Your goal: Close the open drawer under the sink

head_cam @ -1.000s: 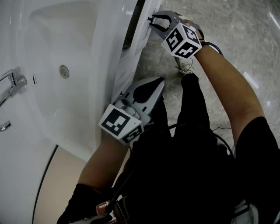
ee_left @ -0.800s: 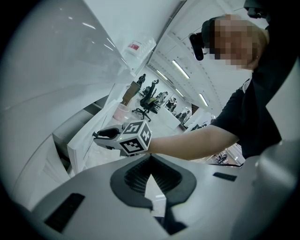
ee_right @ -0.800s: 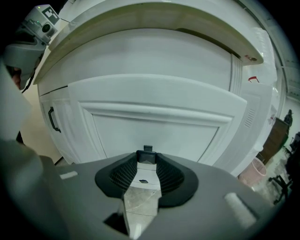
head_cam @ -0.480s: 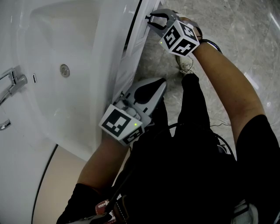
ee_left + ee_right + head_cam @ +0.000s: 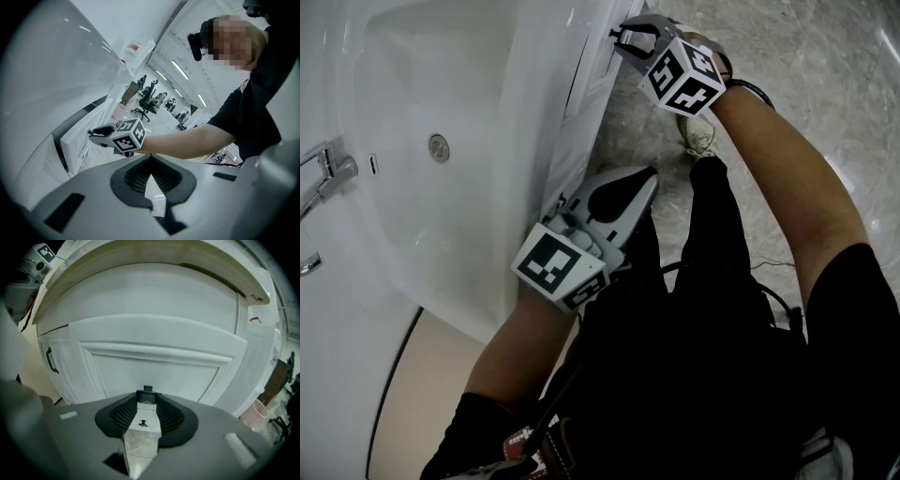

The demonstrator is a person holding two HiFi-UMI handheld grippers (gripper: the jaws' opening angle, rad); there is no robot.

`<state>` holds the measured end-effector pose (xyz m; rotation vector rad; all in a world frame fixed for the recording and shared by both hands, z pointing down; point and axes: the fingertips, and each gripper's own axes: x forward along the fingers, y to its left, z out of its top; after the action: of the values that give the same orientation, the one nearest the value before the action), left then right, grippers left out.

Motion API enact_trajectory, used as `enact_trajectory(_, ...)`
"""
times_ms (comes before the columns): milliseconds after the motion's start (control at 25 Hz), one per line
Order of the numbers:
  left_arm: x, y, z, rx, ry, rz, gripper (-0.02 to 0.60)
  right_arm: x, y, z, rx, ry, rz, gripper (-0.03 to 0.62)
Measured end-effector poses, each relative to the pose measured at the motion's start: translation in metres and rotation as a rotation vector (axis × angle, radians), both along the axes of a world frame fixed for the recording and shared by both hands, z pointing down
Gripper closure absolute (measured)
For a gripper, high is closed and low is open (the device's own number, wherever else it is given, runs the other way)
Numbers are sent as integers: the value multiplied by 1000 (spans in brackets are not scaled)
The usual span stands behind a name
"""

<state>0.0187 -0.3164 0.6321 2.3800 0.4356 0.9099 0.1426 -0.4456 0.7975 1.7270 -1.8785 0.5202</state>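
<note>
The white drawer front [image 5: 598, 70] sits under the white sink [image 5: 525, 141], with only a thin dark gap showing above it. My right gripper [image 5: 622, 37] is shut on nothing, and its tips rest against that front. In the right gripper view the panelled drawer front [image 5: 154, 376] fills the frame just beyond my right gripper [image 5: 147, 393]. My left gripper [image 5: 649, 174] is shut and empty, and hangs beside the cabinet lower down. The left gripper view looks past my left gripper [image 5: 151, 157] to the right gripper [image 5: 96, 132] on the drawer front [image 5: 75, 143].
A faucet [image 5: 323, 183] and a drain [image 5: 439, 150] are at the sink's left. A shoe [image 5: 698, 141] stands on the marble floor [image 5: 806, 75]. A black cabinet handle [image 5: 48, 361] is left of the drawer. A pink bin [image 5: 255, 412] stands farther off.
My right gripper has moved up and left against the drawer front. The drawer has slid in and the dark gap above it has narrowed. The left gripper has stayed put.
</note>
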Motion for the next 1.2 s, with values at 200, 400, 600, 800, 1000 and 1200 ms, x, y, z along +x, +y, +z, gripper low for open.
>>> enact_trajectory(200,2,-1,0,0,8,10,581,2,-5,-1,-4,2,-1,470)
enact_trajectory(400,1,-6,-2,-14,-2,-9,581,-2,-7,0,-24,4,-12,470)
enact_trajectory(600,4,-2,-4,-25,-4,-2,581,2,-6,-1,-28,4,-5,470)
enact_trajectory(800,7,-4,-5,9,15,14,581,0,-11,-1,-25,13,-6,470)
enact_trajectory(1000,4,3,-3,2,13,43,581,0,-13,0,-17,14,3,470)
enact_trajectory(1200,6,-2,3,2,8,24,581,1,-20,0,-7,11,7,470)
